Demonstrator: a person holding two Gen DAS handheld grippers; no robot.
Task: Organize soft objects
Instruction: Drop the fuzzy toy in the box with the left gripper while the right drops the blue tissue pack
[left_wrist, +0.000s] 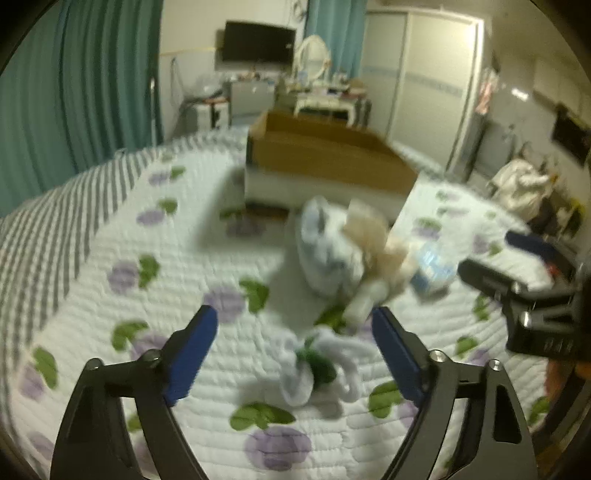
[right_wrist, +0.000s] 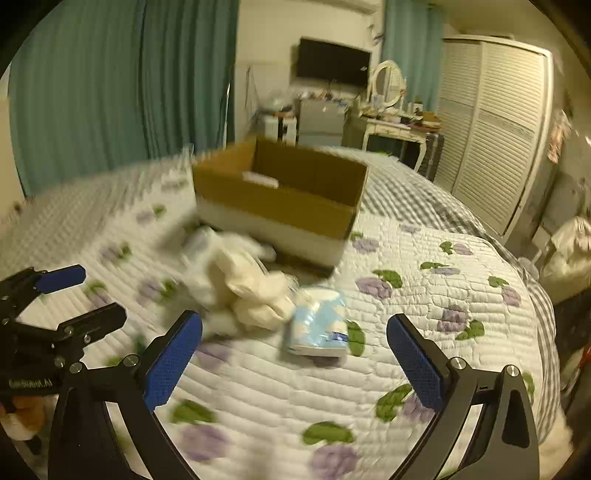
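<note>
Left wrist view: my left gripper (left_wrist: 293, 350) has its jaws spread with nothing pinched; the small white-and-green soft toy (left_wrist: 314, 363) lies on the quilt (left_wrist: 92, 302) right between the pads, touching neither. The bigger white and cream plush pile (left_wrist: 347, 251) sits beyond it, in front of the cardboard box (left_wrist: 325, 162).

Right wrist view: my right gripper (right_wrist: 293, 354) is spread wide and empty; the blue-white tissue pack (right_wrist: 317, 323) lies straight ahead between the fingers, long axis running away from me, just beside the cream plush (right_wrist: 255, 291). I'd say the right is nearer the pack, the left nearer the toy
</note>
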